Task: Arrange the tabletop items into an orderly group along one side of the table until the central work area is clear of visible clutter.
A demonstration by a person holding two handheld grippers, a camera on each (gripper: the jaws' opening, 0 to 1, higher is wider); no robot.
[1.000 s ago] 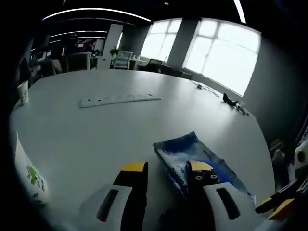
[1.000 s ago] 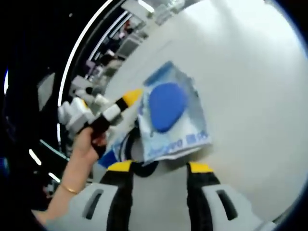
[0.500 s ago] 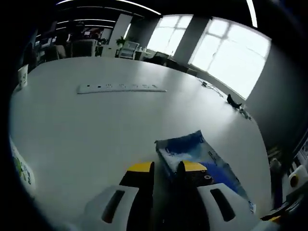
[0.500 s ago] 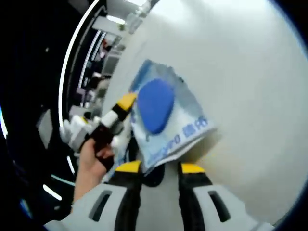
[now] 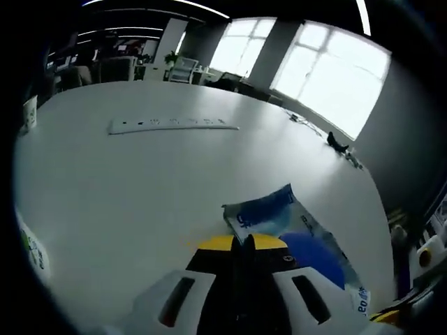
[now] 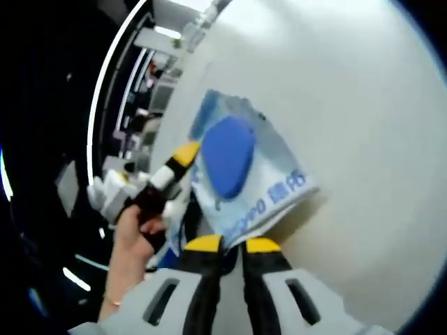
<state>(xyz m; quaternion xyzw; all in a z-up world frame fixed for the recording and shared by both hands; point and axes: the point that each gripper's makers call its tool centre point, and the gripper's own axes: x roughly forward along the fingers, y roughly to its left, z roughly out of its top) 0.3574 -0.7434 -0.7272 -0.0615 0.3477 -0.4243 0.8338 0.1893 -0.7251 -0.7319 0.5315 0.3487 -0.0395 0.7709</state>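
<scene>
Both my left gripper (image 5: 242, 242) and right gripper (image 6: 223, 245) had closed onto opposite ends of the blue packet (image 6: 241, 174), its length spanning between them.

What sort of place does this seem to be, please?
Probably an open-plan office or meeting area: a large white table with a power strip, big windows and desks with chairs at the back.

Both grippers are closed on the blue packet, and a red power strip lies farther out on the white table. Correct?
Not quite: the power strip is white, as the left gripper view shows. The left gripper and right gripper are both closed on the blue packet over the white table.
</scene>
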